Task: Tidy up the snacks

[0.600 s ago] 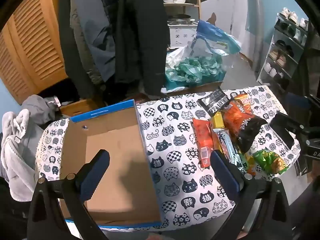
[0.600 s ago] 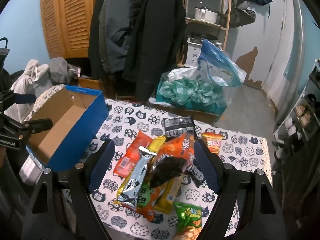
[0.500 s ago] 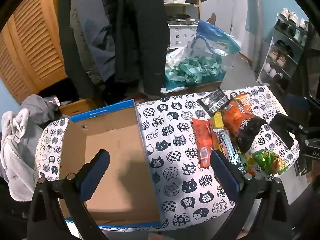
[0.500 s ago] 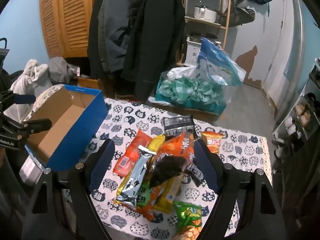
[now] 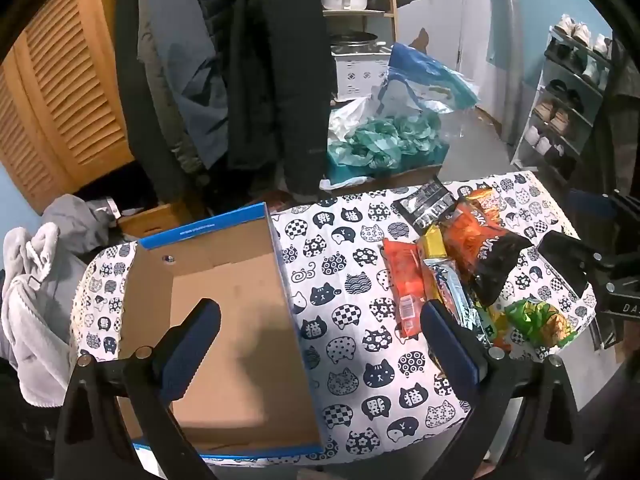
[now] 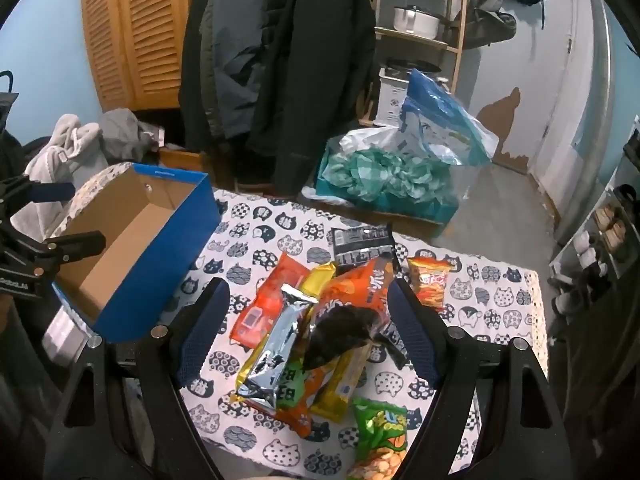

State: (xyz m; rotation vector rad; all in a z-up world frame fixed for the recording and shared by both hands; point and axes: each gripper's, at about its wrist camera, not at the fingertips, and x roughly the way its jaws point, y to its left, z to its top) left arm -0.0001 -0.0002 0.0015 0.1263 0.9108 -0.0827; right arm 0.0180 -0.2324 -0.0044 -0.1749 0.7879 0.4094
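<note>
An empty blue cardboard box [image 5: 224, 320] [image 6: 132, 248] sits at the table's left. A pile of snack packs [image 5: 460, 264] [image 6: 316, 328] lies at the right: an orange-black bag [image 6: 356, 304], a silver pack [image 6: 276, 344], a red pack [image 5: 404, 284], yellow bars, a black pack [image 6: 362, 242] and a green bag [image 6: 380, 440]. My left gripper [image 5: 320, 324] hovers open and empty over the box's right wall. My right gripper [image 6: 308, 312] hovers open and empty above the pile.
The table has a cat-print cloth [image 5: 348, 344]. Coats [image 5: 276, 60] hang behind it. A bag of teal cloth [image 6: 384, 176] sits on the floor beyond, a shoe rack [image 5: 568, 100] at the right, grey clothes [image 5: 36, 292] at the left.
</note>
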